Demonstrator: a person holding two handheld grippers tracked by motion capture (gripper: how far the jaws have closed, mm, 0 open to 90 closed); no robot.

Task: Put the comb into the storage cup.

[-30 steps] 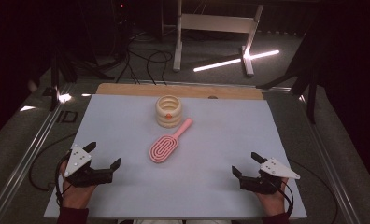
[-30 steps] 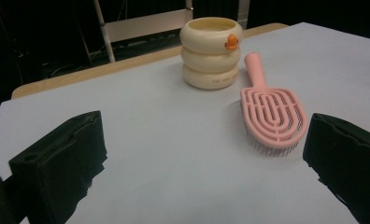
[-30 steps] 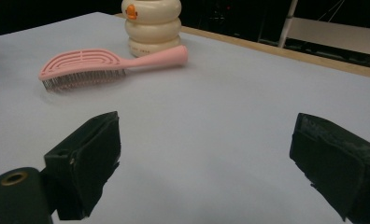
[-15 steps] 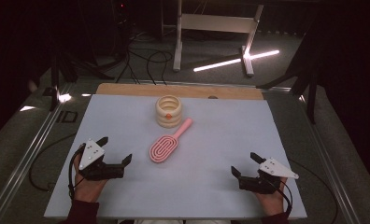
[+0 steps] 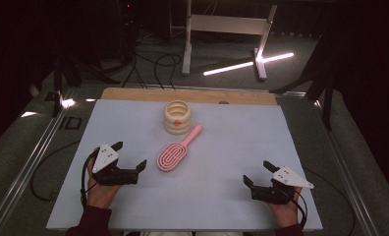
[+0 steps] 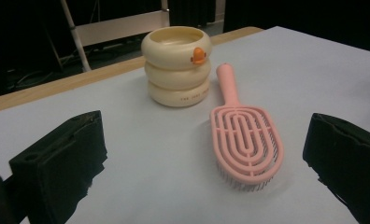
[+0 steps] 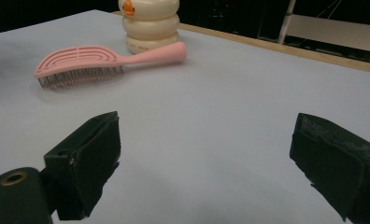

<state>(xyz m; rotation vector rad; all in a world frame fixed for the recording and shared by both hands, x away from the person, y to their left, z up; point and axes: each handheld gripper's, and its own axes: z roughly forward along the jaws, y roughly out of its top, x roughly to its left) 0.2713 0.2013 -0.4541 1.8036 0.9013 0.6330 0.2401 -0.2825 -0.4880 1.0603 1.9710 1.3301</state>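
Lying bristles-down on the desk (image 5: pixel 291 147), the pink brush (image 5: pixel 175 153) is untouched, so the grasp is not yet made, by my reading. Its oval slotted plastic head points toward the person, and its handle tip ends just beside the cream holder (image 5: pixel 177 117), a glossy stack of three rounded rings with a small orange mark. Beside the brush's head hovers the left gripper (image 5: pixel 129 156), jaws spread wide; the right gripper (image 5: pixel 257 173), equally spread and empty, sits well apart from the brush.

Both grippers — left gripper (image 5: pixel 130 156), right gripper (image 5: pixel 256 173) — jaws spread
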